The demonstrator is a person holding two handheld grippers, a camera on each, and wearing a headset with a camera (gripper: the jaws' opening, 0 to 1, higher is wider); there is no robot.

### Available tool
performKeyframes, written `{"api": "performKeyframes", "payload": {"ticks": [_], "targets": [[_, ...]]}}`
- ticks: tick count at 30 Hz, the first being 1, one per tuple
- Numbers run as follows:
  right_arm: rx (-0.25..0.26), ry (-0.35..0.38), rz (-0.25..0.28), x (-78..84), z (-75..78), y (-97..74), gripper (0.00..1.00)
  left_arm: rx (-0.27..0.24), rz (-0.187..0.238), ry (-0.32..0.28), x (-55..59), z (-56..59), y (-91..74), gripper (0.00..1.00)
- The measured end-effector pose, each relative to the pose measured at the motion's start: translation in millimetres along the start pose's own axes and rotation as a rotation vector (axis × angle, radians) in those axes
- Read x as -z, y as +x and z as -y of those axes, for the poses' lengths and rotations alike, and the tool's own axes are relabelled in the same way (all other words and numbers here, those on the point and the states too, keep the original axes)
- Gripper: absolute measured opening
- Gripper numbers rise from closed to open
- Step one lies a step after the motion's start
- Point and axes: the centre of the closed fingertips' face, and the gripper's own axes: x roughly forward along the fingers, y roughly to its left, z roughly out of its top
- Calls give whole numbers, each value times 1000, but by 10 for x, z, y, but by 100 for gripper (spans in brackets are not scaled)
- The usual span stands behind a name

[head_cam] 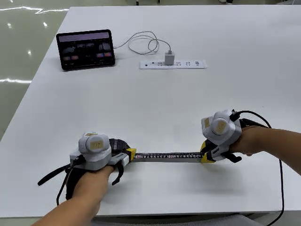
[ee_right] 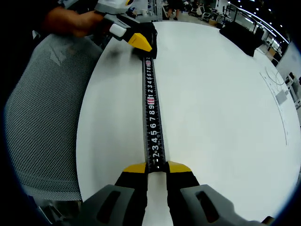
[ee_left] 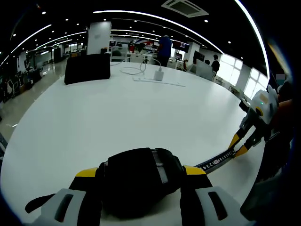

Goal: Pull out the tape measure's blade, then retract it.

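Note:
A black tape measure case (ee_left: 138, 181) sits between the yellow-tipped jaws of my left gripper (head_cam: 126, 157), which is shut on it near the table's front left. Its blade (head_cam: 167, 156) runs flat along the table to the right, black with white numbers (ee_right: 153, 117). My right gripper (head_cam: 206, 155) is shut on the blade's free end (ee_right: 155, 165), its yellow tips pinching the tape. In the left gripper view the right gripper (ee_left: 241, 144) holds the blade's far end (ee_left: 218, 161). In the right gripper view the case (ee_right: 149, 38) lies at the far end with the left gripper (ee_right: 136, 40).
A dark tablet (head_cam: 86, 49) stands at the back left of the white table (head_cam: 155, 103). A white power strip (head_cam: 172, 64) with a charger (head_cam: 169, 59) and coiled cable (head_cam: 143, 43) lies behind the middle. A grey mesh chair (ee_right: 44, 117) is by the front edge.

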Motion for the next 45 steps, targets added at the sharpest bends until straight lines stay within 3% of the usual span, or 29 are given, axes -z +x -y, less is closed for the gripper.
{"api": "performKeyframes", "payload": {"ticks": [28, 45], "targets": [[16, -44, 32, -132, -10, 57, 10, 1, 2, -2, -6, -7, -12, 64], [8, -34, 57, -198, -14, 79, 10, 0, -3, -4, -3, -3, -19, 64]]}}
